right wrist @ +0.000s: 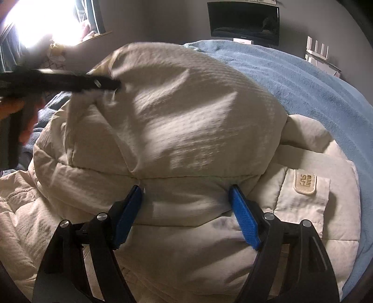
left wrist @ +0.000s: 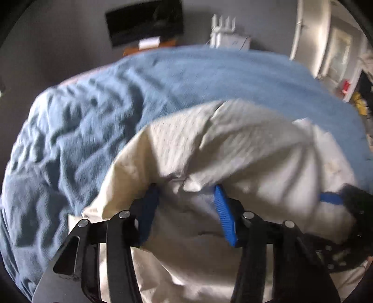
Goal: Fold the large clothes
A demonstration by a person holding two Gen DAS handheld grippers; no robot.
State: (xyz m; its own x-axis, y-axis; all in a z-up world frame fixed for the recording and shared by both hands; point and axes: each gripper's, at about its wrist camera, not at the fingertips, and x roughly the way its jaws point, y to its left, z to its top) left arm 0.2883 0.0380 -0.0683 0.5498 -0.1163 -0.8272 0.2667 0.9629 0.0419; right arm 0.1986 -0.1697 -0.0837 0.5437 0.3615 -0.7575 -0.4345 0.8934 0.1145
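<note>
A cream quilted puffer jacket [right wrist: 177, 121] lies bunched on a blue blanket [left wrist: 98, 116] on the bed; it also fills the lower right of the left wrist view [left wrist: 233, 149]. My left gripper [left wrist: 186, 188] has its blue pads apart with a thick fold of jacket between them. My right gripper [right wrist: 186, 186] also has its pads apart, pressed around a padded fold of the jacket. The left gripper shows in the right wrist view [right wrist: 109, 84] at the jacket's upper left. The right gripper shows at the right edge of the left wrist view [left wrist: 333, 198]. A logo patch [right wrist: 305, 184] sits on the jacket's right.
A dark TV [right wrist: 243, 22] hangs on the grey wall beyond the bed. A white router [right wrist: 317, 52] stands to its right. A bright window [right wrist: 39, 21] is at the left. A door [left wrist: 338, 46] and clutter stand at the far right.
</note>
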